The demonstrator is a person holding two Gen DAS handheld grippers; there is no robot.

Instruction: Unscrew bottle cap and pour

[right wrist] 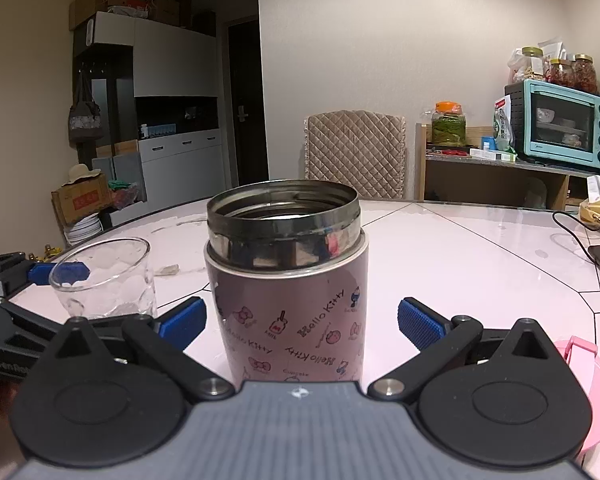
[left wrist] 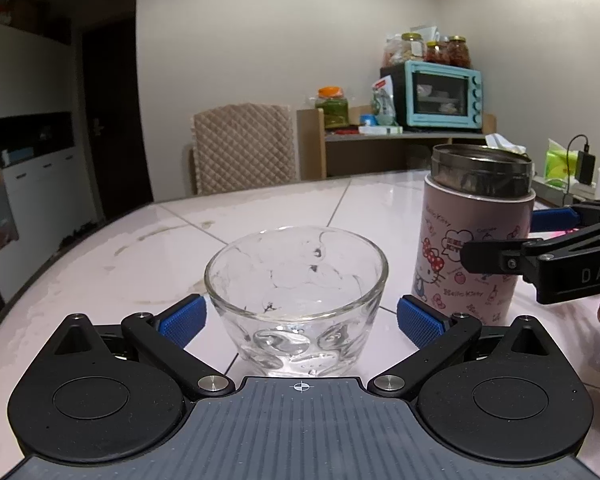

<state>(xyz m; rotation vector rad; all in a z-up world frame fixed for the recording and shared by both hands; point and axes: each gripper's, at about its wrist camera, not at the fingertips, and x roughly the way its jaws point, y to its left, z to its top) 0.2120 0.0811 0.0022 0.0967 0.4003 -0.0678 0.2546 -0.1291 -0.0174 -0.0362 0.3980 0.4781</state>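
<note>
- The left gripper (left wrist: pixel 300 316) is sitting spread wide at the bottom of the left wrist view, its blue pads (left wrist: pixel 184 320) standing on either side of a clear glass (left wrist: pixel 298 300) without touching it.
- The glass is standing upright on the pale tiled table (left wrist: pixel 140 248), in the centre of the left wrist view and just ahead of the gripper's body; I cannot tell whether anything is in it.
- The bottle (left wrist: pixel 474 236), a pink Hello Kitty flask with a steel neck, is standing upright at the right of that view, near the glass but apart from it, its mouth showing open with no cap on.
- The right gripper (right wrist: pixel 302 322) is also resting wide apart, filling the bottom of the right wrist view, its blue pads (right wrist: pixel 420 324) flanking the lower part of the bottle (right wrist: pixel 288 288) with a gap showing on each side.
- In the left wrist view the right gripper (left wrist: pixel 500 240) is reaching in from the right edge, one black finger lying across the front of the bottle's body.
- A pink lid (right wrist: pixel 592 392) is lying on the table at the lower right edge of the right wrist view, partly hidden behind the gripper.
- The glass (right wrist: pixel 108 280) is showing at the left of the right wrist view, with the left gripper (right wrist: pixel 60 272) behind it at the left edge.
- A padded chair (right wrist: pixel 356 152) is standing behind the table, and a teal oven (right wrist: pixel 560 124) is sitting on a shelf at the upper right.
</note>
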